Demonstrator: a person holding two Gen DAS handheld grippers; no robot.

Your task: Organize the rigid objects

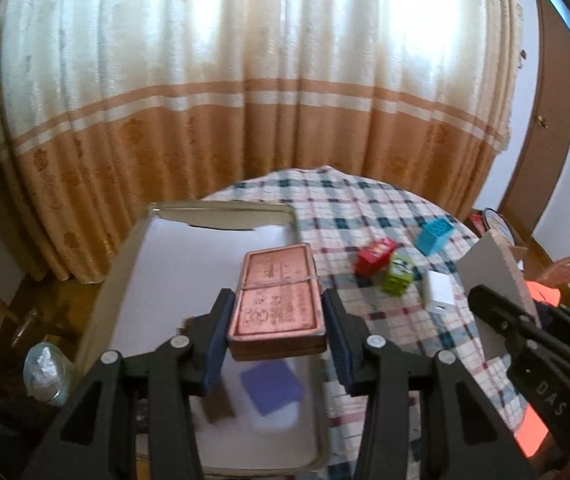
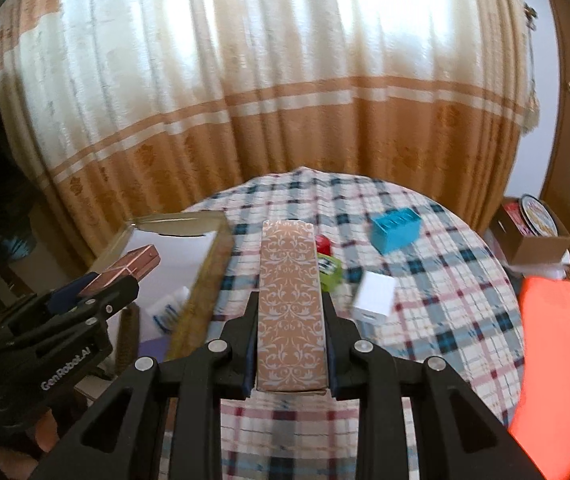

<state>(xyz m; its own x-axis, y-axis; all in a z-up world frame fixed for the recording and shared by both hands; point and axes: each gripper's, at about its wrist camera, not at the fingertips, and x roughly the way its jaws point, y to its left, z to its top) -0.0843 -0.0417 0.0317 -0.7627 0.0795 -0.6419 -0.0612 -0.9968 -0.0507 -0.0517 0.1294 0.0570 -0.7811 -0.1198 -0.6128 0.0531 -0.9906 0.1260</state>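
Left tongs (image 1: pixel 277 320) gripped the tin (image 1: pixel 279 300) above the tray (image 1: pixel 125 264), right tongs (image 2: pixel 289 320) the carton (image 2: pixel 289 300) over the counter (image 2: pixel 445 320); shallow side-grips risked slippage.

- The left gripper (image 1: pixel 277 312) clamps a copper-coloured tin (image 1: pixel 277 300) (bound by a thin band) above the white-lined tray (image 1: pixel 125 264).
- Red box (image 1: pixel 375 255), green box (image 1: pixel 397 273) and blue box (image 1: pixel 433 235) sit on the plaid tablecloth (image 1: pixel 365 200).
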